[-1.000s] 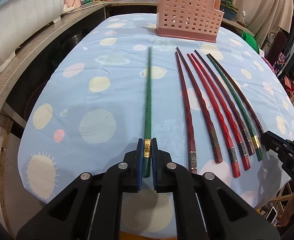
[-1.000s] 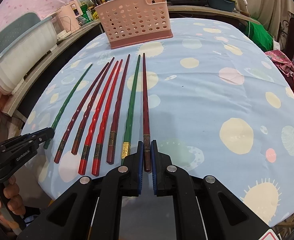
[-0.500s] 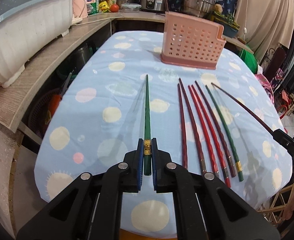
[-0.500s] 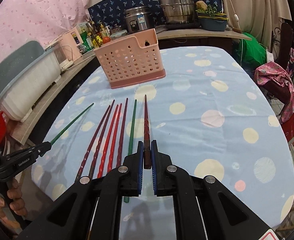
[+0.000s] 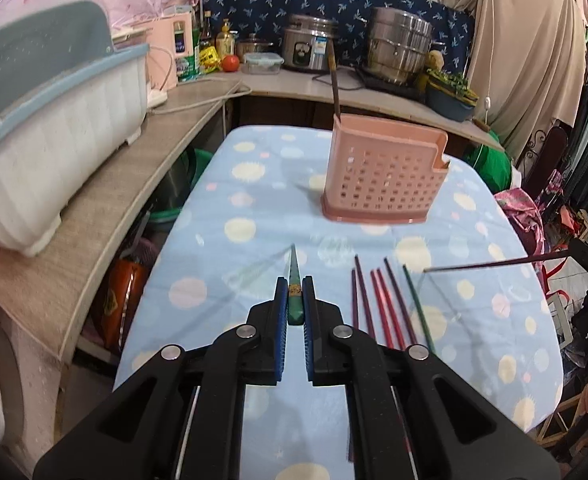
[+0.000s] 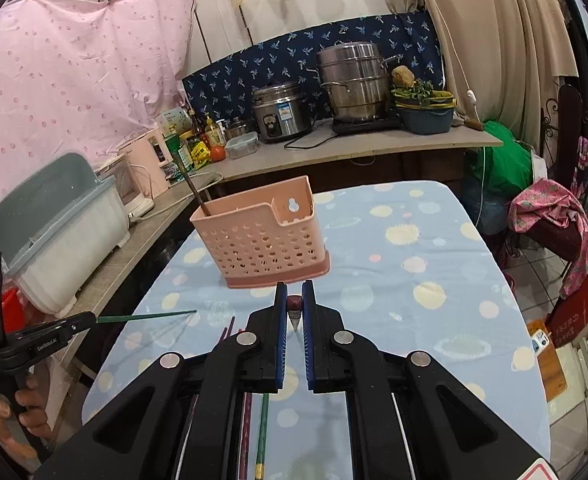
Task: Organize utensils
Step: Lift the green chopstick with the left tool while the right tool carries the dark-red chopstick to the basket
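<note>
Both grippers hold chopsticks above the table.
The left gripper (image 5: 293, 300) pinches a green chopstick (image 5: 294, 296); the right gripper (image 6: 294, 304) pinches a dark red chopstick (image 6: 294, 310). Five chopsticks (image 5: 385, 304) lie near the pink basket (image 5: 381, 178).

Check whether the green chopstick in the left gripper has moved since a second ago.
Yes. The green chopstick, clamped in the left gripper, has lifted off the tablecloth, above the chopsticks lying there.

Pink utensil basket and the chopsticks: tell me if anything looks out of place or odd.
Nothing looks damaged or spilled. The pink basket stands upright on the blue tablecloth, one dark stick leaning in its corner. The loose chopsticks lie roughly side by side. Each gripper holds one chopstick off the table: left green, right dark red.
</note>
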